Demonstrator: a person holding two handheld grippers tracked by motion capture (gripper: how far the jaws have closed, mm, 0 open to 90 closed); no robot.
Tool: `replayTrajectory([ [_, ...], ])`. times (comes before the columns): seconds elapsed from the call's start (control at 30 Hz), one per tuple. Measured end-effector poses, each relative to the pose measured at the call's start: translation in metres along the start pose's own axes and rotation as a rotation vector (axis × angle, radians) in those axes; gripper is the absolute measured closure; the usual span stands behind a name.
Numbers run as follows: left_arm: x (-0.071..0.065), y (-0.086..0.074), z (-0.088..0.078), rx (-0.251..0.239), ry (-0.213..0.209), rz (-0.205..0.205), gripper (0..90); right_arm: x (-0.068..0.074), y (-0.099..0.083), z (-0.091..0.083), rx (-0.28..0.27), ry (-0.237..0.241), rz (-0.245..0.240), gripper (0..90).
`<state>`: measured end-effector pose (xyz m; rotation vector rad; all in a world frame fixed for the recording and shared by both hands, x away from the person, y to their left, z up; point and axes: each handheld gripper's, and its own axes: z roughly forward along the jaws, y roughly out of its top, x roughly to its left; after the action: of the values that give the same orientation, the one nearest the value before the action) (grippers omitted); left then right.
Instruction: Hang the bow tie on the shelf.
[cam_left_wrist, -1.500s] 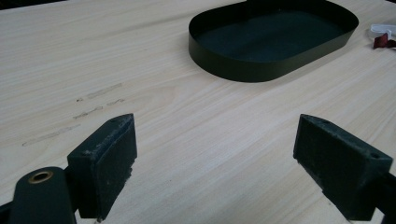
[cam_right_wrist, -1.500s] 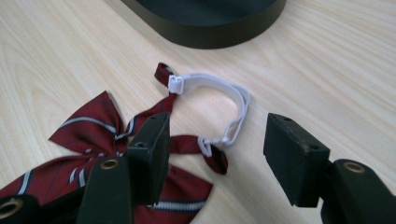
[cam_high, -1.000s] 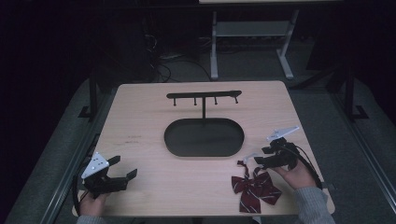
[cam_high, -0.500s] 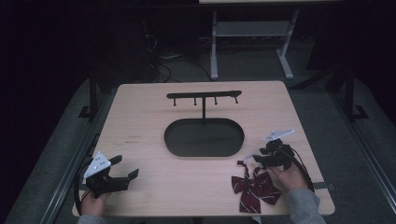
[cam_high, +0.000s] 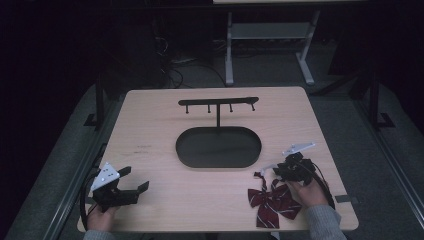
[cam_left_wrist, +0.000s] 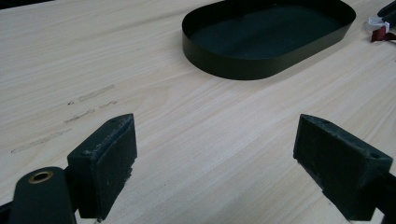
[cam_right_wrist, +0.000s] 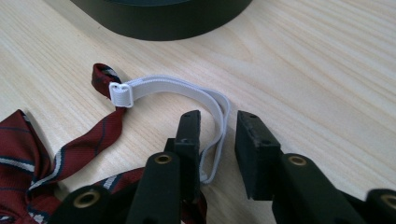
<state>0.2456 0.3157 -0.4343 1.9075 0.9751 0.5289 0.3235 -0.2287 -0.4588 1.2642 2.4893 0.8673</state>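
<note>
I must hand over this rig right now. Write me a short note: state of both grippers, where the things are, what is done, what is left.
Left gripper: open, nothing between its jaws, low over the near left of the table.
Right gripper: jaws have just been closing around the white elastic loop of the striped bow tie; pads do not press it yet.
Bow tie: flat at the near right corner.
Hook stand with black oval tray: table centre, its hooks bare.
Done: loop lined up between the jaws.
Left: probably finish the grip, lift, hang the tie on a hook.
</note>
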Motion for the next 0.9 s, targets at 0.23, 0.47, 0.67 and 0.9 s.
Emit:
replayTrajectory([
  [0.23,0.0,0.0,0.0,0.003,0.0,0.0,13.0,-0.003,-0.002,0.0,-0.01,0.009,0.011,76.5],
  [0.47,0.0,0.0,0.001,0.006,-0.001,-0.002,13.0,-0.005,-0.003,0.001,-0.013,0.008,-0.002,86.2],
  [0.67,0.0,-0.001,0.001,0.006,0.0,-0.002,13.0,-0.005,-0.004,-0.001,-0.007,0.036,0.004,87.0],
  [0.9,-0.001,-0.001,0.001,0.004,-0.003,-0.003,13.0,-0.009,-0.006,-0.012,-0.037,0.072,0.019,87.1],
])
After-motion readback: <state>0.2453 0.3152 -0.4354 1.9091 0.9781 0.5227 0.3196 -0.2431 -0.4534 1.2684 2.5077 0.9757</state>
